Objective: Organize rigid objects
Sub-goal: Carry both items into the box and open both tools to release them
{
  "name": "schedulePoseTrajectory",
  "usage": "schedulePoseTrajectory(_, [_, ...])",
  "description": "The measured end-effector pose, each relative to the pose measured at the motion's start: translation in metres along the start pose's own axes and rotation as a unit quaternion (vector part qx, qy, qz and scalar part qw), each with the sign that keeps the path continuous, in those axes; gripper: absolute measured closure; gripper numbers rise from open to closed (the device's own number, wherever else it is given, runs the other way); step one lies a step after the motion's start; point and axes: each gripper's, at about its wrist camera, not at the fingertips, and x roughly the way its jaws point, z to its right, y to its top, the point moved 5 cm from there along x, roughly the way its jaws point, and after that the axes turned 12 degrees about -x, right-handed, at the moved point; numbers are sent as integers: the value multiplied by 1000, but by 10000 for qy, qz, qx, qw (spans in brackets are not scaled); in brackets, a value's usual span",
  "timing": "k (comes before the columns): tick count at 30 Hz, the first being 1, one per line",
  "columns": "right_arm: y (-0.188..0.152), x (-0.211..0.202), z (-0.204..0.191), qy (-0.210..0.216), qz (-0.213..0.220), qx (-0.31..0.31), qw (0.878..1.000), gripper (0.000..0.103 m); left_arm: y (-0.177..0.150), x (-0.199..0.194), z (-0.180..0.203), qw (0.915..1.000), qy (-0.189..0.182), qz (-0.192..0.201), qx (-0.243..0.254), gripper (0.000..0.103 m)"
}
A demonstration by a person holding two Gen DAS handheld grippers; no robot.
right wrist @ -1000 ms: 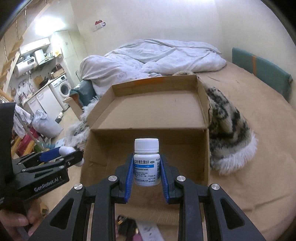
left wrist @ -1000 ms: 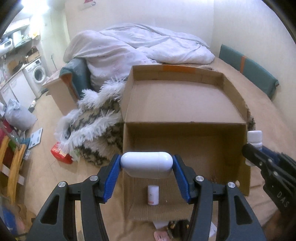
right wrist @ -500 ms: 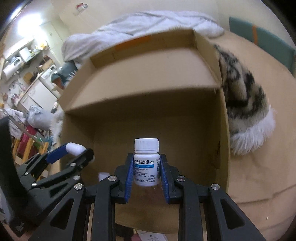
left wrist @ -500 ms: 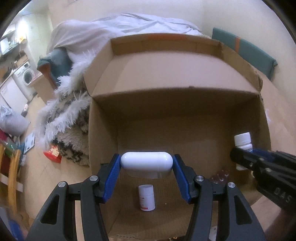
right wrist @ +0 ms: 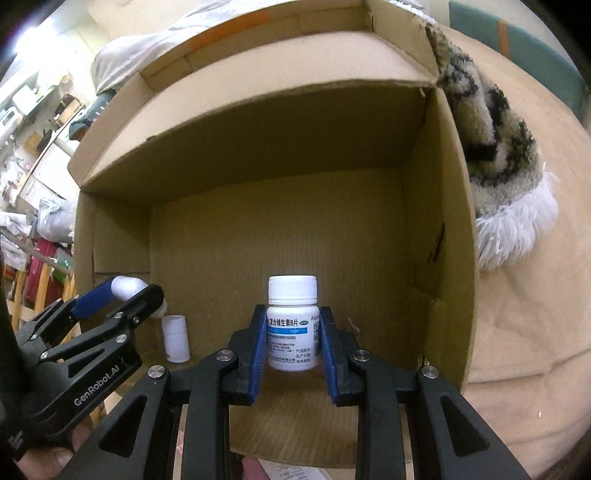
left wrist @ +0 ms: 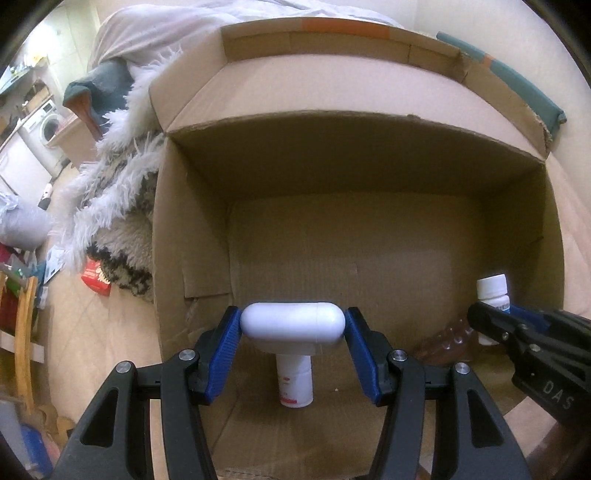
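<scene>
My left gripper is shut on a white rounded capsule-shaped case, held crosswise over the inside of an open cardboard box. My right gripper is shut on a white pill bottle with a blue-striped label, held upright inside the same box. A small white bottle with red print stands on the box floor below the capsule case; the right wrist view shows that small white bottle beside the left gripper. A brownish clear bottle lies on the floor near the right gripper.
The box sits on a tan bed cover. A fluffy black-and-white blanket lies against its left side and the same blanket against its right. A red packet lies on the floor. A white duvet is heaped behind.
Both grippers have sunk from above the box rim down into the box, each still holding its object. The box interior now fills both views and the brownish bottle has come into sight.
</scene>
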Motion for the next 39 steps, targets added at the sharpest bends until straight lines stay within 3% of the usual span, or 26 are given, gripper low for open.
schedulePoseTrajectory(23, [3, 2, -2, 33, -12, -11, 10000, 75, -7, -6, 11, 10000, 16, 21, 51, 50])
schedulePoseTrajectory(26, [3, -1, -1, 39, 45, 15, 10000, 75, -7, -5, 10, 10000, -15, -38, 45, 47])
schedulePoseTrajectory(28, [5, -3, 1, 12, 86, 35, 10000, 74, -7, -6, 10, 10000, -28, -43, 40, 39])
schedulePoseTrajectory(29, [6, -4, 2, 4, 120, 56, 9999, 70, -7, -7, 10, 10000, -32, -48, 9, 37])
schedulePoseTrajectory(32, [8, -12, 2, 20, 361, 89, 9993, 21, -7, -13, 9, 9998, -163, -82, -118, 34])
schedulePoseTrajectory(33, [10, -15, 1, 9, 450, 74, 9990, 16, -6, -14, 8, 9997, -190, -79, -128, 34])
schedulePoseTrajectory(39, [13, -21, -3, -33, 523, -60, 9986, 15, -6, -23, 5, 9999, -106, 67, -103, 33])
